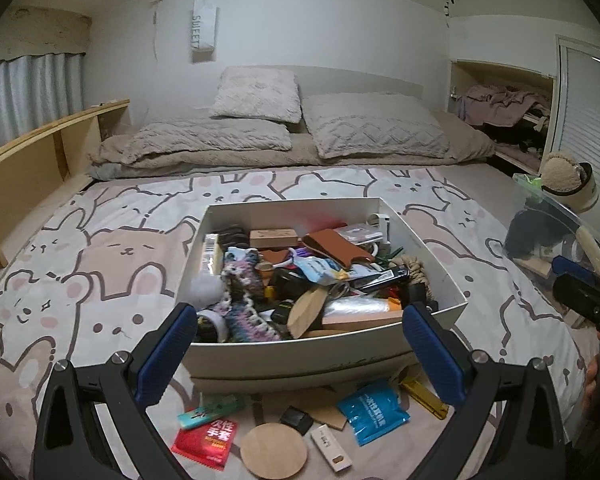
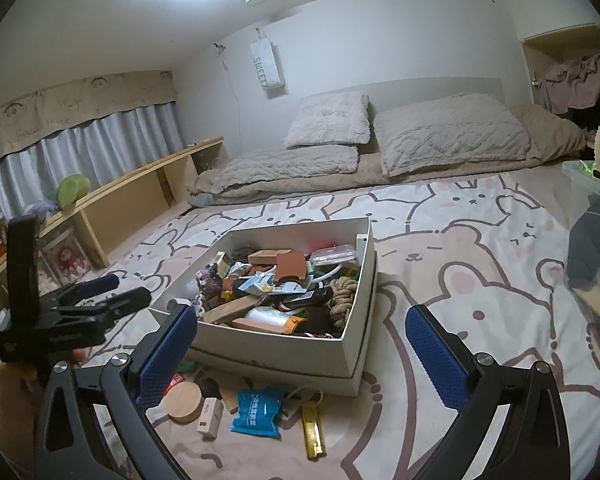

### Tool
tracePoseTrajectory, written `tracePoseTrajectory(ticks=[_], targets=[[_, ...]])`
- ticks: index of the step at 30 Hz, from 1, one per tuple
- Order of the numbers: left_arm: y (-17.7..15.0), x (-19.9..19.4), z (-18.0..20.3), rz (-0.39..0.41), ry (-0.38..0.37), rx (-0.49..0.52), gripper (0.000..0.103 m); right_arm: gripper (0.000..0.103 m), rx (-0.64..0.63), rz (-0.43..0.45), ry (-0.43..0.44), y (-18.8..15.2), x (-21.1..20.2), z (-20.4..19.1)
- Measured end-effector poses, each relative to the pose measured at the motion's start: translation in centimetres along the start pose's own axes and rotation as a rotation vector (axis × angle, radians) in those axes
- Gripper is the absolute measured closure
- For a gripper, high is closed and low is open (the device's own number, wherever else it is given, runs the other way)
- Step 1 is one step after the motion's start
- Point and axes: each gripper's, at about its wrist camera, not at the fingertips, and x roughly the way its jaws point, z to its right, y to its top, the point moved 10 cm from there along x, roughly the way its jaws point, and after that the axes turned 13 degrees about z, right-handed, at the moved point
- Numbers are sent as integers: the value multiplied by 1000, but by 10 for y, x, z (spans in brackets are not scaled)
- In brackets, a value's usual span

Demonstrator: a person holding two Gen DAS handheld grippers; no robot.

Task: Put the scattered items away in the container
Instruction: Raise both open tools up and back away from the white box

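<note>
Several loose items lie on the bunny-print bedspread (image 1: 100, 264) just in front of the white box (image 1: 300, 354) (already heaped with odds and ends): a blue pouch (image 1: 374, 412), a red packet (image 1: 206, 440) with yellow characters, a round wooden disc (image 1: 274, 452), a gold bar-shaped piece (image 2: 313, 428). On the wall hangs a bag reading "SWEET" (image 1: 204, 30). Left gripper (image 1: 300, 352) hovers over these items with jaws wide and empty; right gripper (image 2: 302, 354) is likewise spread, empty, near the box's corner.
</note>
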Motion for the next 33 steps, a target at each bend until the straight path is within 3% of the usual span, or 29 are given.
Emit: tracePoseTrajectory(ticks=[16, 33], targets=[[-22, -11, -30, -13, 32, -10, 0, 0, -54, -60, -12, -30, 6, -3], [-94, -3, -43, -158, 9, -26, 0, 0, -21, -212, -34, -103, 23, 9]])
